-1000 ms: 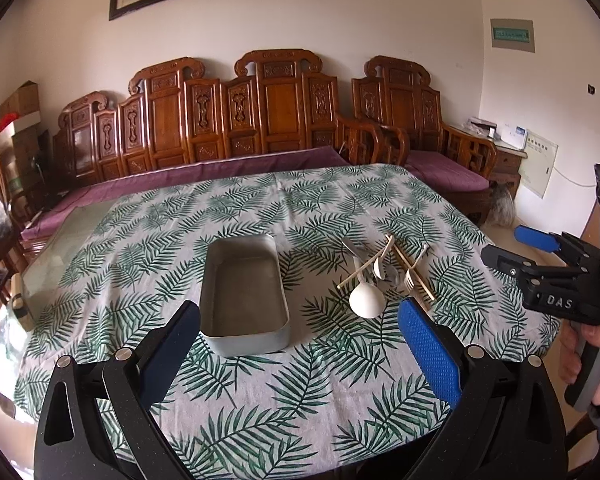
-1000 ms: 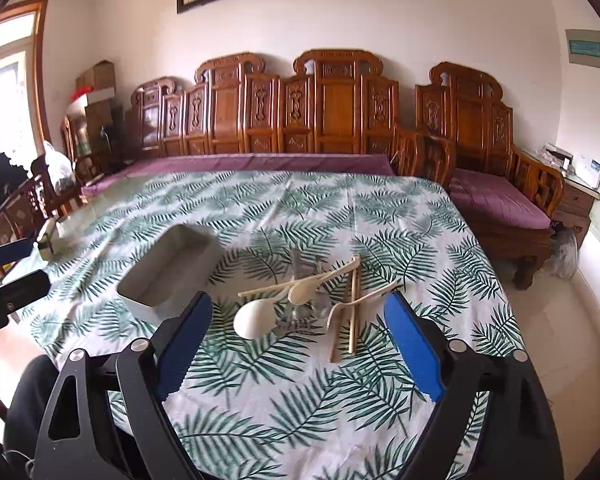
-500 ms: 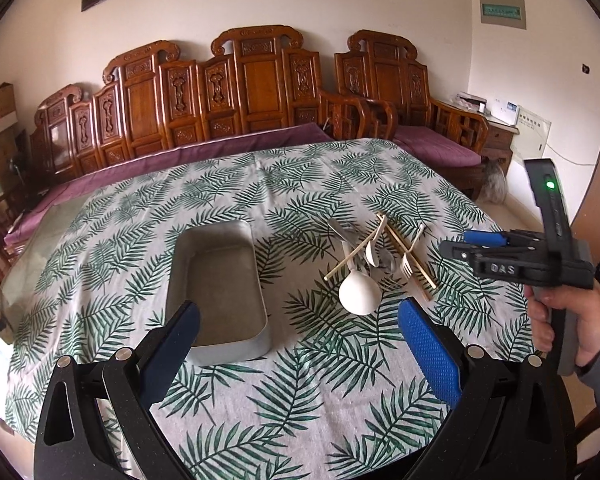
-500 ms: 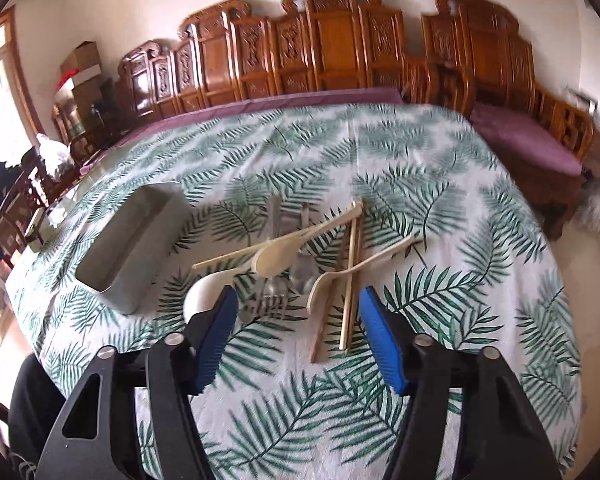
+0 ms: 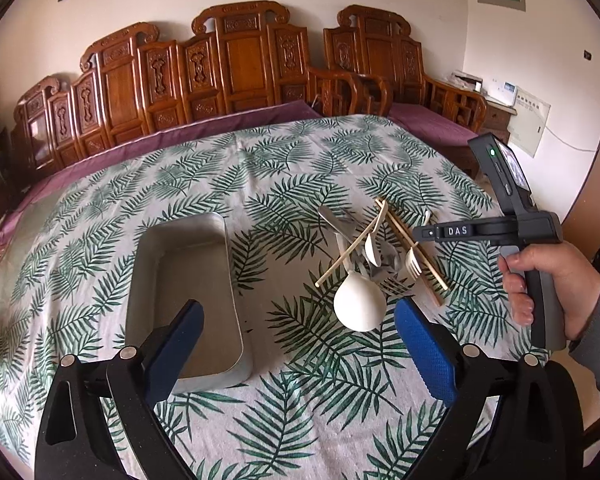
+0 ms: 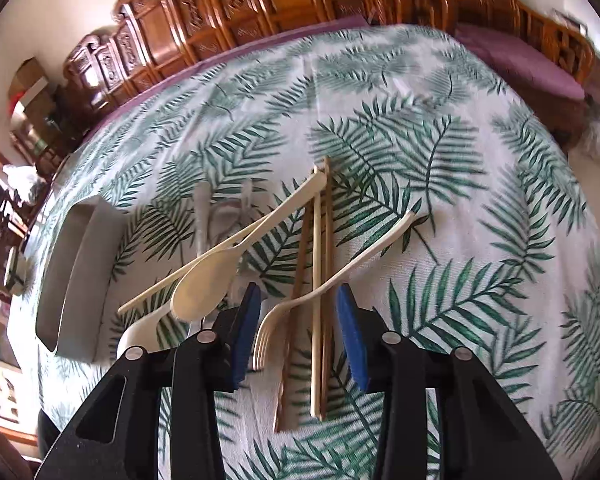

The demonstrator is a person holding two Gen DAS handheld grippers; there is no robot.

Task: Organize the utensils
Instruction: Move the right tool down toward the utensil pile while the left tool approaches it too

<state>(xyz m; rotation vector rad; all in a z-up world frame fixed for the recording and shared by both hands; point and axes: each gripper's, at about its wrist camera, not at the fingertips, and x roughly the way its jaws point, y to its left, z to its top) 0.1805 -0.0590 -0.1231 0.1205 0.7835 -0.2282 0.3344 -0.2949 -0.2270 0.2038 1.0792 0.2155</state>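
Left view: left tool (image 5: 296,340) wide open, empty, near the metal tray (image 5: 186,296); utensil pile (image 5: 374,256) right of tray. Right view: right tool (image 6: 296,332) closing around fork (image 6: 300,308) and chopsticks (image 6: 322,280). Risk: grabbing several, dragging the pile.

A loose pile of utensils is spread on the leaf-patterned surface. A cream plastic fork (image 6: 324,280) is laid diagonally, its tines between the right tool's (image 6: 296,332) closing blue pads, untouched. Wooden chopsticks (image 6: 320,280) are crossed under it, running lengthwise between the pads. A cream spoon (image 6: 204,284) is seen just left of that tool. A rectangular metal tray (image 5: 184,280) is set empty further left.
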